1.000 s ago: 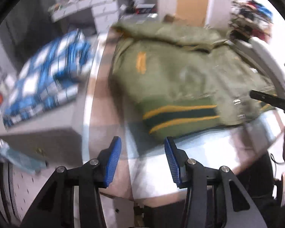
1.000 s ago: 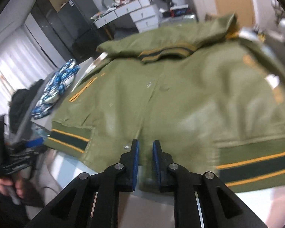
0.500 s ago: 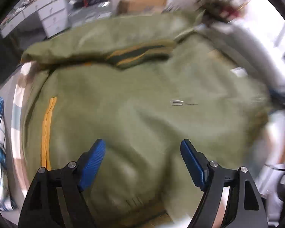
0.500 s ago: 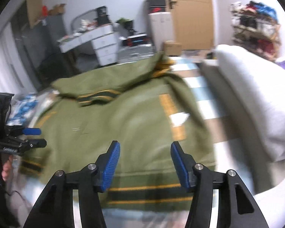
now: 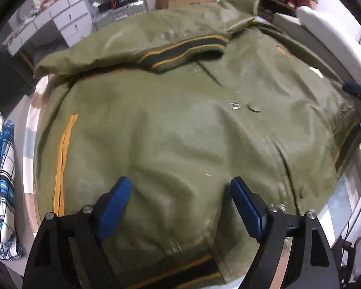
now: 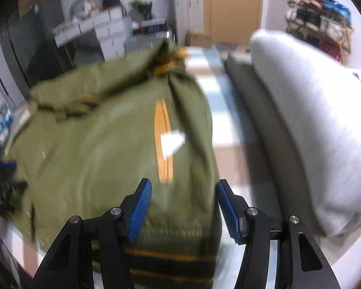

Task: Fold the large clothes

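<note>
The olive-green bomber jacket (image 5: 180,125) lies spread front-up on the bed, its striped collar (image 5: 183,53) at the far end and its striped knit hem (image 6: 166,260) at the near edge, with one sleeve (image 5: 122,45) folded across the far part above the collar. A second ago you had your right fingers nearly shut low at the hem by the snap front; now both pairs have just been opening and both hands have swung across the jacket. Your left gripper (image 5: 180,207) hovers over the lower front panel with its blue fingers spread wide and nothing between them but cloth lying flat below. Your right gripper (image 6: 184,207) stands about half open over the hem at the jacket's right edge, beside the yellow pocket trim (image 6: 163,142), and also grips nothing.

That reads as a release and a reposition: whatever you had pinched is let go, the jacket stays flat, and you are lining up fresh grasp points, probably for the next fold from the hem or the side. No fold of the body looks made yet.

Beyond the jacket, the checked bed cover (image 6: 219,101) shows to the right, with a white pillow (image 6: 312,125) further right; a blue plaid garment (image 5: 0,180) lies off to the left.
</note>
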Motion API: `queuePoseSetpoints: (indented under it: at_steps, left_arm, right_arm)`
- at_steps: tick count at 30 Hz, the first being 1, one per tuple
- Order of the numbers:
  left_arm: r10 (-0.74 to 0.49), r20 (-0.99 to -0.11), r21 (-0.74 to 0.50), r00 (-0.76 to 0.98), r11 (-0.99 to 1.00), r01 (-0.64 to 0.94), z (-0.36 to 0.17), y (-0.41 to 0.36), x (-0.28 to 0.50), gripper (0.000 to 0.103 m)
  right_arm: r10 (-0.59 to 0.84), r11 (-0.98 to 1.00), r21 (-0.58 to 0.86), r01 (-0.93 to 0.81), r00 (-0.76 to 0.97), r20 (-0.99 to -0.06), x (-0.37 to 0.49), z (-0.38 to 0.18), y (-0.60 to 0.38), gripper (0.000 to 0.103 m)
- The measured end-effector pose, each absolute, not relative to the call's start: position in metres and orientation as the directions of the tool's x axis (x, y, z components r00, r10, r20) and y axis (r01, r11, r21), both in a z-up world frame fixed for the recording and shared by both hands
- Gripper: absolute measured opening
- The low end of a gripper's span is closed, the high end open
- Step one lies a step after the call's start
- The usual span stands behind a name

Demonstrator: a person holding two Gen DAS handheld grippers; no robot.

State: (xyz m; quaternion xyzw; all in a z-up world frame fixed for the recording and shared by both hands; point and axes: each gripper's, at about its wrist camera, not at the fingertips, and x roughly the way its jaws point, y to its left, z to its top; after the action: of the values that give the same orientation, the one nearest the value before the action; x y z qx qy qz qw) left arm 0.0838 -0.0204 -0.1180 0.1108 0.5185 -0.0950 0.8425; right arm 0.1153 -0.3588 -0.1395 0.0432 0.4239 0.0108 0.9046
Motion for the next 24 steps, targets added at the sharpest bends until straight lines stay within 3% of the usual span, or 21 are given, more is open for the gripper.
queuePoseSetpoints:
  at_steps: [5,10,11,13,16,20,21,24]
  left_arm:
    - [0.025,-0.883,0.179,0.468,0.941,0.288,-0.131,-0.032,0.072,0.083]
    - [-0.055,-0.896,0.062,0.440,0.967,0.246,-0.132,-0.007,0.076,0.084]
    - [-0.060,-0.895,0.056,0.442,0.968,0.244,-0.132,-0.005,0.074,0.084]
    - [-0.052,-0.892,0.067,0.449,0.968,0.243,-0.132,-0.007,0.072,0.085]
    - [-0.055,-0.892,0.056,0.448,0.971,0.230,-0.134,-0.010,0.078,0.085]
    - [-0.067,-0.891,0.043,0.450,0.972,0.232,-0.134,-0.008,0.077,0.084]
    - [-0.069,-0.893,0.044,0.445,0.970,0.240,-0.133,-0.008,0.076,0.084]
    - [-0.096,-0.896,0.030,0.433,0.961,0.276,-0.121,-0.008,0.076,0.083]
  right_arm:
    - [0.211,0.977,0.167,-0.130,0.597,-0.774,0.124,-0.149,-0.328,0.055]
    - [0.085,0.988,-0.003,-0.153,0.569,-0.818,0.121,-0.173,-0.294,0.053]
    - [0.064,0.987,-0.030,-0.157,0.559,-0.826,0.121,-0.169,-0.289,0.043]
    - [0.111,0.983,0.005,-0.183,0.574,-0.811,0.121,-0.149,-0.283,0.038]
    - [0.224,0.967,0.090,-0.238,0.628,-0.745,0.125,-0.122,-0.269,0.038]
    - [0.294,0.936,0.149,-0.318,0.478,-0.827,0.147,-0.152,-0.234,0.037]
    - [0.252,0.939,0.109,-0.327,0.433,-0.865,0.148,-0.171,-0.223,0.037]
    - [0.190,0.928,-0.017,-0.371,0.516,-0.835,0.132,-0.175,-0.208,0.036]
